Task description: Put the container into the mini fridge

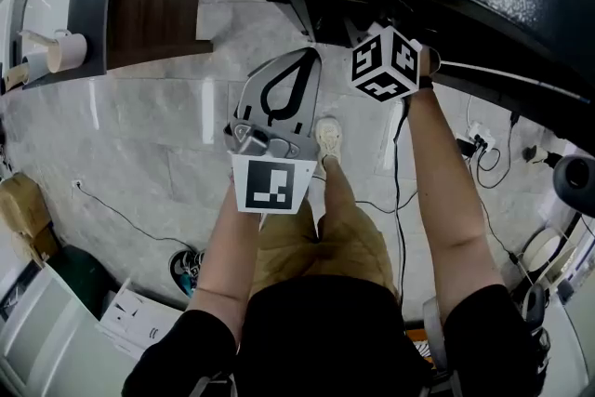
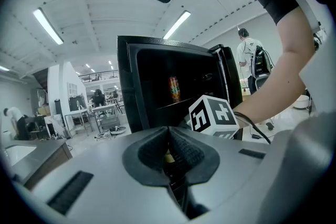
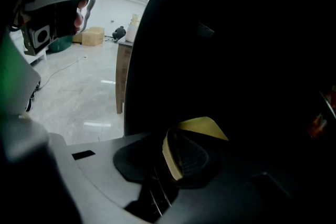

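Nearest you, bare marble floor (image 1: 139, 135) lay open to the left of the mini fridge (image 2: 124, 86). Your shoe (image 1: 327, 139) stood on it just below the fridge's front edge. Loose cables (image 1: 483, 153) trailed over the floor to the right of the fridge, so there was less free room on that side. A wooden table (image 1: 153, 0) stood well off to the fridge's left.

Your left gripper (image 2: 169, 136) hung a little short of the fridge's open front. It was aimed at the dark opening and tipped slightly down, its jaws pressed together with nothing held. Your left forearm (image 1: 228, 246) ran straight out from your body toward the fridge.

Your right forearm (image 1: 446, 191) stretched out nearly straight. The right gripper (image 3: 164, 136) was tucked under the fridge's black front edge and pitched downward. Its marker cube (image 2: 212, 115) sat in front of the lower right part of the opening, below the shelf (image 2: 176, 105). Its jaws stood a little apart, and in that very dark view nothing showed clamped between them. The fridge's black wall filled most of that view, leaving only a strip of floor at its left.

The container (image 2: 174, 88), an orange can-like thing, stood upright on the shelf inside the fridge, apart from both grippers. The door (image 2: 227, 76) stood open at the fridge's right side. Beyond the fridge were workbenches (image 2: 102, 110) to its left and a person (image 2: 251, 57) to its right, both well apart from it.
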The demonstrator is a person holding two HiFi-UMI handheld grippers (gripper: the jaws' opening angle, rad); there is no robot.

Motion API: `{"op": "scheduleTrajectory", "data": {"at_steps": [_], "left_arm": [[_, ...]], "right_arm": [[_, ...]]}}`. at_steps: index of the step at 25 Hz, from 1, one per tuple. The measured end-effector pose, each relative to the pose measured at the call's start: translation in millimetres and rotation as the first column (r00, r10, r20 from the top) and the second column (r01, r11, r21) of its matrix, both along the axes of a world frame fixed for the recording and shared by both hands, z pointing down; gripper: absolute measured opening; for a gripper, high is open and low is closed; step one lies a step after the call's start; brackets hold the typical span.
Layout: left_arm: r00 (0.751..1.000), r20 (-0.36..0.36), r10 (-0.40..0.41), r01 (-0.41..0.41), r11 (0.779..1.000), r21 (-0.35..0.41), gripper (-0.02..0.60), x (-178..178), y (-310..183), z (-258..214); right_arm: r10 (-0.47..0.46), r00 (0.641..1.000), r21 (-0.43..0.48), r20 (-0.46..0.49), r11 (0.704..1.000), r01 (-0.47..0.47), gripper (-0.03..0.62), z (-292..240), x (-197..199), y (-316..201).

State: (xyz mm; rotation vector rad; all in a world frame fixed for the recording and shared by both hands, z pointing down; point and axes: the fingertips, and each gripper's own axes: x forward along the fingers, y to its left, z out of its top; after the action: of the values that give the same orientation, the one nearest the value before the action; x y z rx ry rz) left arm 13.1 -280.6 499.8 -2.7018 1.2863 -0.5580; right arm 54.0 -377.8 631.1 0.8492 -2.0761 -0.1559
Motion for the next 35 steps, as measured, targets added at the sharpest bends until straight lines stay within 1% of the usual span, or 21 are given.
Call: {"op": "scheduleTrajectory", "data": {"at_steps": [4,11,17,20,24,28,29,32,33,35], "left_arm": [[1.0,0.0,-0.006,0.006,1.0,0.008,0.025,2,5,-2],[1.0,0.02,-0.012,0.012,0.999,0.038,0.023,7,19,-22],[1.0,0.016,-0.018,0.017,0.997,0.073,0.025,10,33,-52],[1.0,0.019,-0.016,0.014,0.996,0.092,0.025,13,41,-68],[1.0,-0.018,-0.023,0.024,0.995,0.095,0.024,17,51,-98],[0.999,-0.033,-0.021,0.025,0.991,0.129,0.024,14,64,-132],[0.999,-0.043,-0.017,0.023,0.991,0.134,0.023,13,68,-140],[0.998,-0.067,-0.011,0.021,0.987,0.158,0.023,4,78,-162],[0.997,-0.075,-0.007,0.02,0.986,0.165,0.023,-1,82,-169],[0.996,-0.092,0.003,0.013,0.985,0.174,0.025,-10,93,-184]], "right_arm": [[-0.003,1.0,0.005,-0.011,1.0,0.003,0.095,1,4,6],[-0.001,1.0,0.026,0.016,1.0,0.0,0.095,-21,12,25],[0.013,0.996,0.044,0.087,0.999,-0.016,0.095,-60,12,45],[0.041,0.988,0.043,0.152,0.998,-0.048,0.095,-86,14,59],[0.084,0.957,0.038,0.278,0.994,-0.099,0.095,-132,20,84],[0.085,0.924,0.059,0.372,0.992,-0.115,0.095,-180,15,112],[0.087,0.908,0.056,0.409,0.991,-0.12,0.095,-193,13,121],[0.103,0.842,0.054,0.53,0.986,-0.155,0.106,-232,8,144],[0.104,0.824,0.063,0.557,0.984,-0.167,0.107,-246,6,152],[0.095,0.802,0.096,0.59,0.978,-0.186,0.115,-271,-1,170]]}}
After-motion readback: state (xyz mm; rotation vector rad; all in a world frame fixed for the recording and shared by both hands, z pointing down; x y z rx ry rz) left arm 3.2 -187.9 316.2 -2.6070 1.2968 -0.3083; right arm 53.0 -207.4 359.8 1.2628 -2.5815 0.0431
